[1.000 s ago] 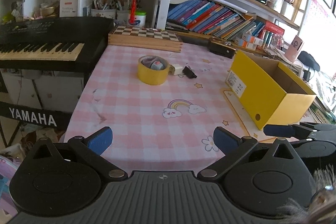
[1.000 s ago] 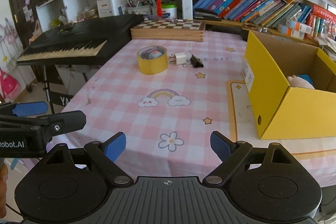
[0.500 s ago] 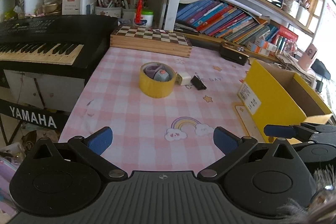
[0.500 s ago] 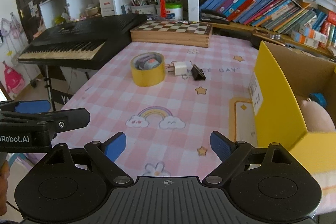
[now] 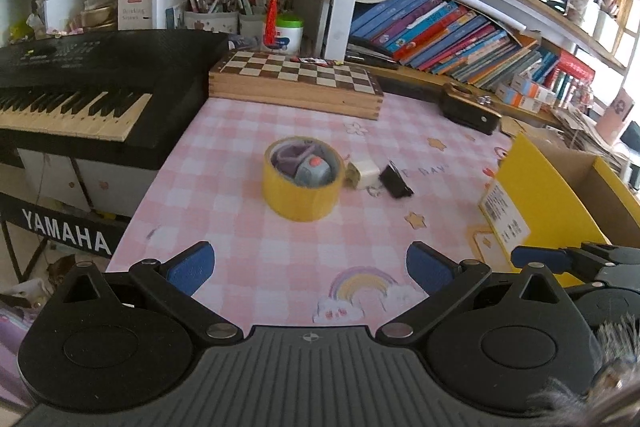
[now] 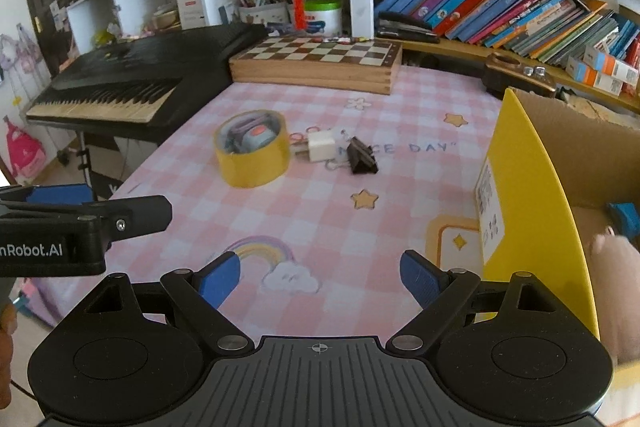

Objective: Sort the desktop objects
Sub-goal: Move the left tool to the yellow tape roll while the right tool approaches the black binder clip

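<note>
A roll of yellow tape (image 5: pixel 301 183) sits mid-table with a small gadget (image 5: pixel 313 169) loose inside, a white plug (image 5: pixel 363 174) touching it. Both claws — left gripper (image 5: pixel 310 265), right gripper (image 6: pixel 320 277) — gape wide, empty. Lifting the roll could spill the gadget.

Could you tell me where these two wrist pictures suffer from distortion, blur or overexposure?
Left wrist view: fisheye bends the bookshelf into an arc; the far right edge is washed out; the binder clip looks slightly smeared. Right wrist view: the yellow box label and the pink toy inside are blurred; the shelf curves.
</note>
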{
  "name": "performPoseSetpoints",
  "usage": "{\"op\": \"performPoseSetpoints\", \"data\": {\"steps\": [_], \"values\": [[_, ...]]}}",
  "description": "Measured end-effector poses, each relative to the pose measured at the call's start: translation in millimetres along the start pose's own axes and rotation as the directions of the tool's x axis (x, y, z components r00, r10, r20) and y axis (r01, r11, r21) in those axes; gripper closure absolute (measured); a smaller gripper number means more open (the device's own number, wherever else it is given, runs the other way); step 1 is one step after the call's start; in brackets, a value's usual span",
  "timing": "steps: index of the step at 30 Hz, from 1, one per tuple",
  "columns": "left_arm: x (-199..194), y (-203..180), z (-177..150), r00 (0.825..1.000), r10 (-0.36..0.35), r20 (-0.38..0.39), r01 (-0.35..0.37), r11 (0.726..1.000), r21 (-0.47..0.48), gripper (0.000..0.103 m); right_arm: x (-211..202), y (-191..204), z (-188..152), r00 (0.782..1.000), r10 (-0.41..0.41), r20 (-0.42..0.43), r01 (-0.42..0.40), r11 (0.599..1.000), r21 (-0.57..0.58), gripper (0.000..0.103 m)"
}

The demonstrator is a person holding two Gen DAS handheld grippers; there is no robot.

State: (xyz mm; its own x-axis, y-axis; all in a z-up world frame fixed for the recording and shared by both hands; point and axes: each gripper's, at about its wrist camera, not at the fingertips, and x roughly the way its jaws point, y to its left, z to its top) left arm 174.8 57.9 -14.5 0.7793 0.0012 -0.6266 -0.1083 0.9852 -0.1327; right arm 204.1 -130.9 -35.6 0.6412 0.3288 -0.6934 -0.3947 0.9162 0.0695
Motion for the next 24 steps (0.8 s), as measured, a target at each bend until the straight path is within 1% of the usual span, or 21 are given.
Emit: {"op": "performPoseSetpoints", "data": {"steps": [3, 7, 9, 11, 17, 21, 24], "values": [[13.6, 0.9, 10.3, 1.000, 0.003, 0.002, -0.003, 1.000, -0.005, 0.000, 12.6, -5.3, 10.7, 1.000, -0.003, 0.006, 0.003, 1.000, 0.008, 0.014], [33.4, 6.8, 20.4, 1.000, -0.011, -0.007, 0.010, 0.999, -0.046, 0.000, 32.2, -7.0, 25.2, 1.000, -0.013, 0.007, 0.013, 1.000, -0.005, 0.014], [44.3, 6.4, 25.4, 1.000, 0.000, -0.009, -0.001, 0.999, -0.034, 0.000, 42.1, -6.8, 31.6, 1.000, -0.010, 0.004, 0.010, 1.000, -0.012, 0.014], [54.7, 4.9, 30.8, 1.000, 0.011, -0.012, -0.012, 1.000, -0.017, 0.000, 52.8, -6.9, 37.9, 1.000, -0.005, -0.005, 0.005, 1.000, -0.016, 0.018], [89.3, 1.4, 47.0, 0.999, 0.022, -0.035, -0.022, 1.000, -0.009, 0.000, 79.9, -10.6, 49.9, 1.000, -0.007, -0.030, 0.007, 1.000, -0.003, 0.018], [112.3, -0.2, 52.2, 0.997, 0.032, -0.065, -0.032, 0.999, 0.005, 0.000, 95.4, -14.2, 55.0, 0.999, -0.013, -0.046, 0.013, 1.000, 0.010, 0.018], [128.1, -0.1, 54.7, 0.995, 0.043, -0.085, -0.042, 0.999, 0.009, 0.000, 103.9, -15.6, 59.1, 0.999, -0.015, -0.051, 0.015, 1.000, -0.004, 0.018]]}}
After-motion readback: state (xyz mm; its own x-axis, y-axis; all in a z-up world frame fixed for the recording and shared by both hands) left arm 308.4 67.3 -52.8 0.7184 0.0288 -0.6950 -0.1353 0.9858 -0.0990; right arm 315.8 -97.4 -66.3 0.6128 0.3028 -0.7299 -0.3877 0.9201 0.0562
